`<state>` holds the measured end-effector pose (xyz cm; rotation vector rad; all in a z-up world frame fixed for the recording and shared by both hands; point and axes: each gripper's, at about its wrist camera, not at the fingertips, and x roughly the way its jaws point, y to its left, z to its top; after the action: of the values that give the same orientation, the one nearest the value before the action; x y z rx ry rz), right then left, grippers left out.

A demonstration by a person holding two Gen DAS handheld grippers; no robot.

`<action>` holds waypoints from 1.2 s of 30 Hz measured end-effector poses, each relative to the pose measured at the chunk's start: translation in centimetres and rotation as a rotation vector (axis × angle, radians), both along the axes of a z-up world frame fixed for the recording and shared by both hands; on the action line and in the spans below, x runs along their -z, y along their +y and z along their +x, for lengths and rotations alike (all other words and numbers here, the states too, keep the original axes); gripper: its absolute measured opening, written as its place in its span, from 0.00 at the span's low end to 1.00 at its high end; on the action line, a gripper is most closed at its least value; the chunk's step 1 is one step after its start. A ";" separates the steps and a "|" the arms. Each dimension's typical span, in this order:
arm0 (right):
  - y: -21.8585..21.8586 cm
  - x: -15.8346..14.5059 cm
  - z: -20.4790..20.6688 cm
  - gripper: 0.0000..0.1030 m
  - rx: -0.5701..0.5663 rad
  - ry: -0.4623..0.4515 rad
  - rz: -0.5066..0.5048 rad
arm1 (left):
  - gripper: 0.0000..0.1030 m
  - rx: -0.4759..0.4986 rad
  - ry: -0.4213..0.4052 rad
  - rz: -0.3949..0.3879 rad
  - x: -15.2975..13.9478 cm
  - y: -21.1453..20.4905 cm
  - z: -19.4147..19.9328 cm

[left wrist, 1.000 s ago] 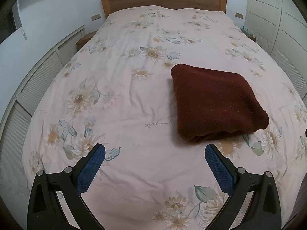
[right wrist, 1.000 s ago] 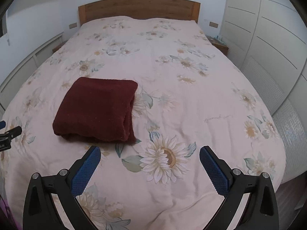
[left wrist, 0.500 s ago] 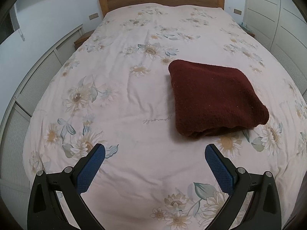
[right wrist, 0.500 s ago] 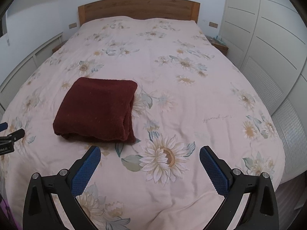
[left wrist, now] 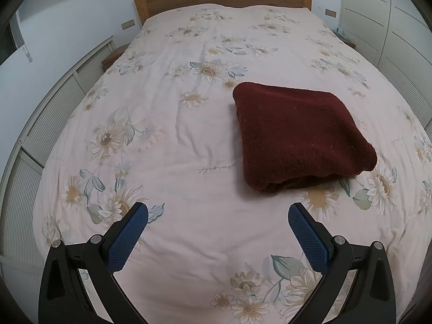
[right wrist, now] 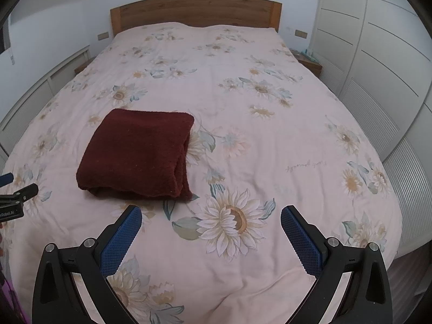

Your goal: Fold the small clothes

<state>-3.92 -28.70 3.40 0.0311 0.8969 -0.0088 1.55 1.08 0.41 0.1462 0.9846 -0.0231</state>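
We hold both grippers above the near end of the bed (left wrist: 189, 124), and neither has anything in it. Our left gripper (left wrist: 218, 217) has its blue pads (left wrist: 127, 239) spread wide, with only flowered bedcover between them. The folded dark red garment (left wrist: 299, 137) lies flat on the cover, ahead of and just beyond our right-hand finger in the left wrist view, clear of the pad. Our right gripper (right wrist: 211, 220) is spread just as wide and empty too; from there the dark red garment (right wrist: 140, 154) sits ahead of the left-hand finger, its layered folded edge facing us, not touching the fingers (right wrist: 118, 243). A large printed sunflower (right wrist: 235, 218) lies between the right gripper's pads.
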 end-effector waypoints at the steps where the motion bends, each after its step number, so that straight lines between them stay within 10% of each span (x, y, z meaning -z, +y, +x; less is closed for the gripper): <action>1: 0.0 0.0 0.0 1.00 -0.001 0.001 -0.002 | 0.99 -0.001 0.000 -0.002 0.0 0.0 0.0; 36: 0.2 0.2 -0.1 1.00 -0.015 0.015 -0.010 | 0.99 -0.005 0.005 -0.001 0.1 0.0 -0.2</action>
<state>-4.02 -28.54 3.20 0.0149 0.9122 0.0001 1.33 1.07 0.31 0.1430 0.9899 -0.0194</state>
